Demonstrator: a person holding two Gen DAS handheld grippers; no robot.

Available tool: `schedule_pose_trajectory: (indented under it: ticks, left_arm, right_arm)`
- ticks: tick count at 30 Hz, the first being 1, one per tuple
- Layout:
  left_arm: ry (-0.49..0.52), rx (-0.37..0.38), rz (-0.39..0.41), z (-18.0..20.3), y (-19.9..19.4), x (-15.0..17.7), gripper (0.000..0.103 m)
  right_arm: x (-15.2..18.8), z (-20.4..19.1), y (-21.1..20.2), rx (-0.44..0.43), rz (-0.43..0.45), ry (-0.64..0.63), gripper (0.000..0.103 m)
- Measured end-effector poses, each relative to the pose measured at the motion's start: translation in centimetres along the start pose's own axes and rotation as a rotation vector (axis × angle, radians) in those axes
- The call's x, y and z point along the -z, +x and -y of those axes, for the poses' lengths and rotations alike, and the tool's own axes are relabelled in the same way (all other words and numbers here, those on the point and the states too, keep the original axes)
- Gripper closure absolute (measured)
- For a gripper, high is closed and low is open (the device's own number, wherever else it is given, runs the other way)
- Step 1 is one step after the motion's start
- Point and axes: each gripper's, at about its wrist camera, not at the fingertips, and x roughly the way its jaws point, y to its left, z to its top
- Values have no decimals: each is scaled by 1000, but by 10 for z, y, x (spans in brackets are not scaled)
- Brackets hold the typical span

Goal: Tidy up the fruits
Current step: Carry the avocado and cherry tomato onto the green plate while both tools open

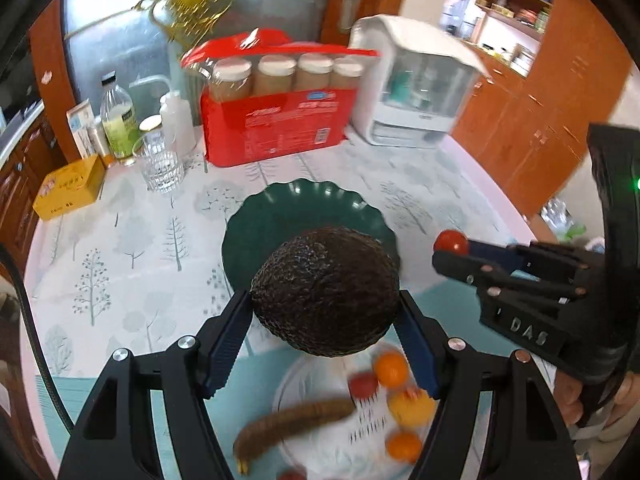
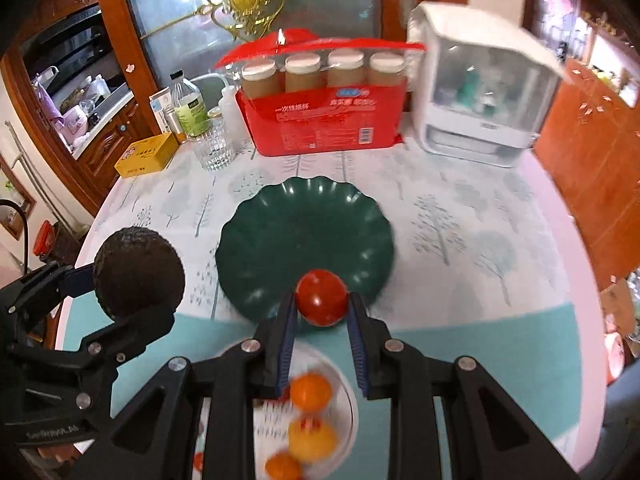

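- The left gripper (image 1: 326,320) is clamping the avocado (image 1: 326,292) in the air, above the near rim of the green plate (image 1: 308,208) in the middle of the bench (image 1: 120,240); the rounded skin could be slipping between the pads if the wrist tilts.
- The clear plate (image 1: 320,440) near the bench's front edge is holding an orange (image 1: 391,369) and other blurred fruit; a dropped avocado could be scattering them.
- The right gripper (image 2: 322,312) is pinching the small tomato (image 2: 322,298) over the green plate's near rim; squeezing too hard could be bruising it, and an early release could be sending it rolling across the bench.
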Motion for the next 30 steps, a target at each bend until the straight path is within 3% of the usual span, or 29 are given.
schedule_pose_trajectory:
  ticks: [7,13,22,24,26,28,30]
  left_arm:
    - [-133,-55,-108,-27,94,-21,33]
    - [-203,-108,-162,-33,146,-21,33]
    - [-235,-168,-212,-30,180,-10,32]
    - [-235,-171,-195,-30,175,-12,32]
    - [-235,-160,-184,-29,172,-15,28]
    - [-232,-165,-172,-27,166,-20,19]
    - [-226,-180,-162,-25,162,-23,18]
  right_arm:
    - [-12,28,99,-88,-131,21,78]
    - [-9,41,150,-120,-212,-9,78]
    - [-10,39,168,-133,-217,-101,76]
    - [-10,38,168,-134,-211,-123,70]
    - [-10,38,168,-134,-202,-134,58]
    - [-9,38,165,-138,-191,-140,53]
    - [-10,39,164,-145,-188,-141,52]
